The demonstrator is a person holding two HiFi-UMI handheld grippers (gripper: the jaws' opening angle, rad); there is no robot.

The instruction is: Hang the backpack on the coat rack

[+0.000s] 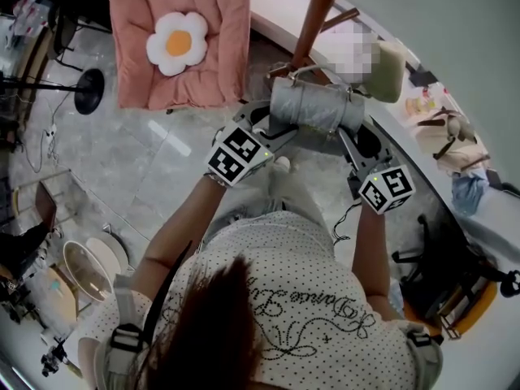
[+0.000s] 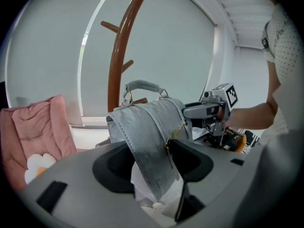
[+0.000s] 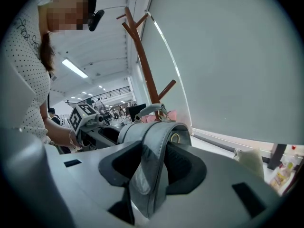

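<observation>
Holds a pale grey, leather-look backpack (image 1: pixel 315 104) aloft on the near side of a curved brown wooden coat rack (image 1: pixel 313 15) with stub pegs. Clamps the left gripper (image 1: pixel 272 128) wide across the bag's broad left end, and the right gripper (image 1: pixel 361 140) narrower on a flat grey strap band at its right end. Does so, apparently, to keep the load level and its padded top handle (image 2: pixel 141 85) free and turned toward the rack. Looks like the carry-in step, with nothing hooked on any peg yet. Keeps the bag's flap shut, a small gold clasp showing, so offers no sight of anything inside. Leaves a pink quilted chair pad (image 1: pixel 219 39) and its white flower cushion (image 1: pixel 177 43) well apart at far left. Passes over a cream soft bag (image 1: pixel 388 70) on the white ledge (image 1: pixel 280 10) right of the rack; cannot tell what that holds either.
</observation>
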